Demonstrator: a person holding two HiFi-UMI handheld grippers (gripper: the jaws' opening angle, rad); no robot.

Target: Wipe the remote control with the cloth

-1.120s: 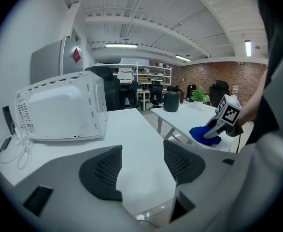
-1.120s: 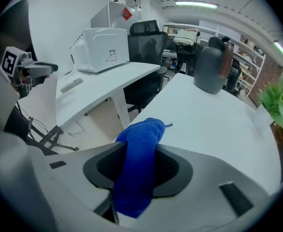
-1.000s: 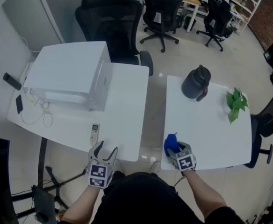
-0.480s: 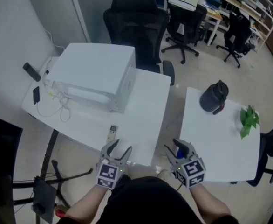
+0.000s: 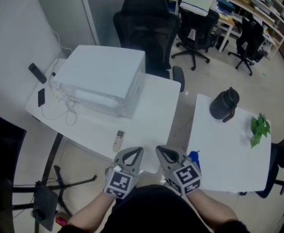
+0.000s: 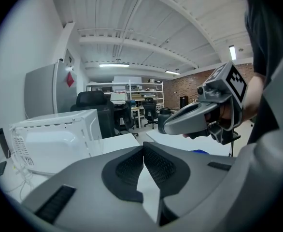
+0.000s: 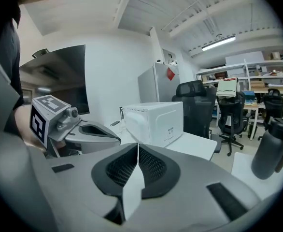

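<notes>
the white remote control [image 5: 118,141] is laid flat on the left table [image 5: 151,103]. the blue cloth [image 5: 194,155] is bunched at the right table's [image 5: 229,144] near corner.

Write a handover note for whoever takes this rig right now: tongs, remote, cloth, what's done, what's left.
Left tongs: just closed, shut, nothing between them, raised in front of the body.
Right tongs: just closed, shut, empty, close beside the left pair.
Remote: flat near the front edge of the left table, nothing touching it.
Cloth: blue, at the near corner of the right table, partly hidden by the right tongs.
Done: no sign either way of wiping.
Left: probably grab the cloth and wipe the remote.
</notes>
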